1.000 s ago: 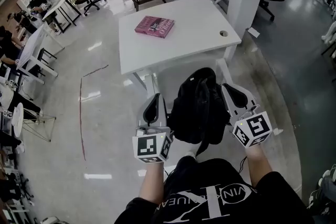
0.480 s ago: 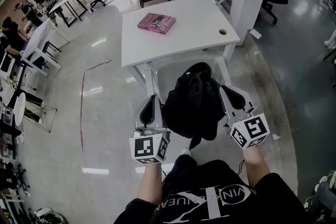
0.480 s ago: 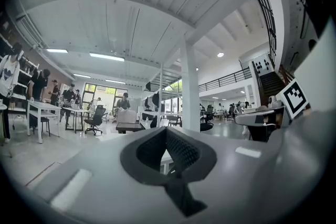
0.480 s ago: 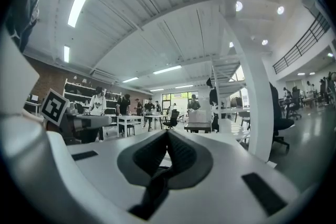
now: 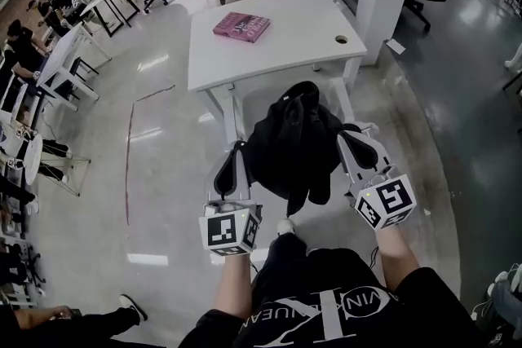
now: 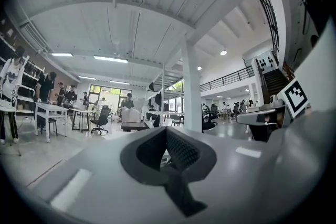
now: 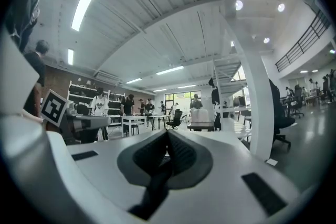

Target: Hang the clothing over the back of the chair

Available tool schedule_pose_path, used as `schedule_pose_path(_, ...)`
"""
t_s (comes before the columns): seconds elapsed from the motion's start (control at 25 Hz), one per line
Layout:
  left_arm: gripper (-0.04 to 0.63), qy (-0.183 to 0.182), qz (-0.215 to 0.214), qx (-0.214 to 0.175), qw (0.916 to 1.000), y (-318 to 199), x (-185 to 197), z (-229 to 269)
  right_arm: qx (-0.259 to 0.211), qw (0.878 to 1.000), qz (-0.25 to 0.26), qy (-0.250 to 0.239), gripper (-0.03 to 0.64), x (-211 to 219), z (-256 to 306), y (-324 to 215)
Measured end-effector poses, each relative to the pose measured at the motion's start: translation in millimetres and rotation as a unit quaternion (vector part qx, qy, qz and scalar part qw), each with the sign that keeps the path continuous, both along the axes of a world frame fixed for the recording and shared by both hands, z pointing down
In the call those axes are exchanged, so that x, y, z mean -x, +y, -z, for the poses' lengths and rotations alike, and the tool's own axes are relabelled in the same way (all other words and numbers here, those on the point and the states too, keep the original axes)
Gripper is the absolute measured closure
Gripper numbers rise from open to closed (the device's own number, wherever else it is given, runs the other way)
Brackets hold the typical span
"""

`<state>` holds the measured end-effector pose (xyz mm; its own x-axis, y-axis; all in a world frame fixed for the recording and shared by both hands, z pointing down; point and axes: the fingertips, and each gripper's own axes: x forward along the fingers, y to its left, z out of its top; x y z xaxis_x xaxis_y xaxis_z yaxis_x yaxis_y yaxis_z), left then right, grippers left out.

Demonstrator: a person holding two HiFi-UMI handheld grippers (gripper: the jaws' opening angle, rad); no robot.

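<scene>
Head camera down; tongs (image 5: pixel 236 155) cameras level.

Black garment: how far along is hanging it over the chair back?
Done: the black garment is picked up. In hand: the left gripper and the right gripper are each shut on an edge of it, holding it up in front of the white desk. Left: draping it; no chair back can be made out beneath it.

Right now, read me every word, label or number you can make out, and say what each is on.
"UEAN" and "VIN": white print fragments on the person's black T-shirt, either side of one large letter; rest unreadable.
Cover of the pink book on the white desk: print too small to read.
Cubes on the left gripper and right gripper: square code patterns, no words.
</scene>
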<state>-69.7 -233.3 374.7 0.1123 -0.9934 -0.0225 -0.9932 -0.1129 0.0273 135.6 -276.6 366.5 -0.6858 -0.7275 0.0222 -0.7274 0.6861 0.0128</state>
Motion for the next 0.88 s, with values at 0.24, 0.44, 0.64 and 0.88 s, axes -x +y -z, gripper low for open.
schedule_pose_path(0.24, 0.584, -0.002, 0.013, -0.005, 0.9999, 27, -9, 5, -0.003, 1.000, 0.006, -0.002, 0.604, -10, 4, 21)
schedule_pose_path(0.44, 0.584, -0.005, 0.022, -0.010, 0.9997, 45, -17, 6, -0.010, 1.000, 0.013, -0.004, 0.604, -18, 6, 34)
schedule_pose_path(0.64, 0.584, -0.007, 0.029, -0.011, 0.9995, 62, -22, 5, -0.011, 1.000, 0.017, -0.005, 0.604, -24, 4, 48)
schedule_pose_path(0.88, 0.584, -0.008, 0.040, -0.015, 0.9990, 77, -23, 8, -0.010, 1.000, 0.026, -0.008, 0.604, -25, 3, 58)
